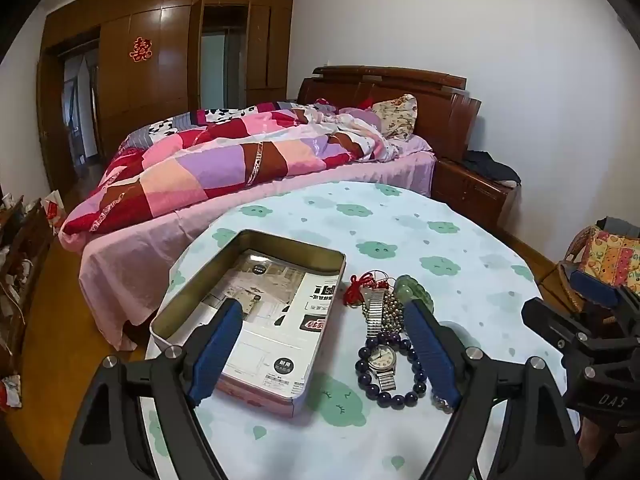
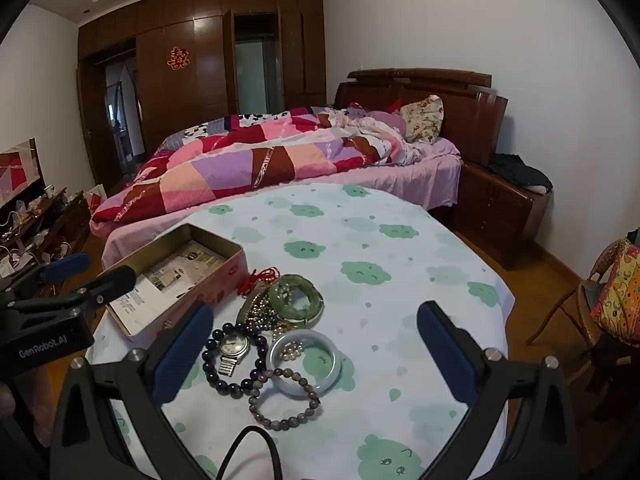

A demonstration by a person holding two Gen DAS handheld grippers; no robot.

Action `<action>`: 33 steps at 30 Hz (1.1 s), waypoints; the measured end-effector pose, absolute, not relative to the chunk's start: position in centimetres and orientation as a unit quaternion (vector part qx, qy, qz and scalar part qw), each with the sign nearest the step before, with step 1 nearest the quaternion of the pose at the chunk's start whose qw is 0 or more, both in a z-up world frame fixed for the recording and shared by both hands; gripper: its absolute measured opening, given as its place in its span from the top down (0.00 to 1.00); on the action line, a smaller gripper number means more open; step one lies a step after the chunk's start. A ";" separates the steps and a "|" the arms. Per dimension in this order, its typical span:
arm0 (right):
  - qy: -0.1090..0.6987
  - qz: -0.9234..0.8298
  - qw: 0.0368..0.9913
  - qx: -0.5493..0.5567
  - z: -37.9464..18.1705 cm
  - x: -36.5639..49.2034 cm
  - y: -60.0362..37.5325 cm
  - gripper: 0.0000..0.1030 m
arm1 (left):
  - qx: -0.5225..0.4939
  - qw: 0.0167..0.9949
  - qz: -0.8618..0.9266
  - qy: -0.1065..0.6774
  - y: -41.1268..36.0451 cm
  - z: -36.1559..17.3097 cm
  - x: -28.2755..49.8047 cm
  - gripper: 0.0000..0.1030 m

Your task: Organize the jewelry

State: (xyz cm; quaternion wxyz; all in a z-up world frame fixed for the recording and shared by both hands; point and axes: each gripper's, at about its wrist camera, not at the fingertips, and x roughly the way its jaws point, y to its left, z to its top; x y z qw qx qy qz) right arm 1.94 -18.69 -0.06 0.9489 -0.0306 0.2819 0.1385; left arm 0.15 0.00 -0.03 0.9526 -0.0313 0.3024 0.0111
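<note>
Both grippers hang wide open over a heap of jewelry beside an open tin.

The left gripper point(image 1: 322, 350) holds nothing; the tin point(image 1: 324, 334) lies under its left finger and the watch point(image 1: 382, 358), ringed by dark beads point(image 1: 414, 390), sits just inside its right finger. That finger hides what the right wrist view shows: a pale bangle point(image 2: 304, 362) with small pearls point(image 2: 291, 350) inside it and a grey bead bracelet point(image 2: 284, 398), both between the empty right gripper's point(image 2: 314, 354) fingers, with a green bangle point(image 2: 296, 300) just ahead. The tablecloth point(image 2: 400, 320) lies beneath.
</note>
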 end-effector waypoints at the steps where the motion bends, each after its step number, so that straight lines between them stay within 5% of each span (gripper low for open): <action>1: 0.275 0.139 0.951 -0.029 -0.1 1.9 -18.7 0.00 | -0.030 0.953 0.013 0.302 -0.1 0.0 0.2 0.19; 33: 0.286 0.144 0.947 -0.031 -0.5 2.1 -18.7 0.00 | -0.039 0.956 0.018 0.291 1.0 -0.3 0.2 0.19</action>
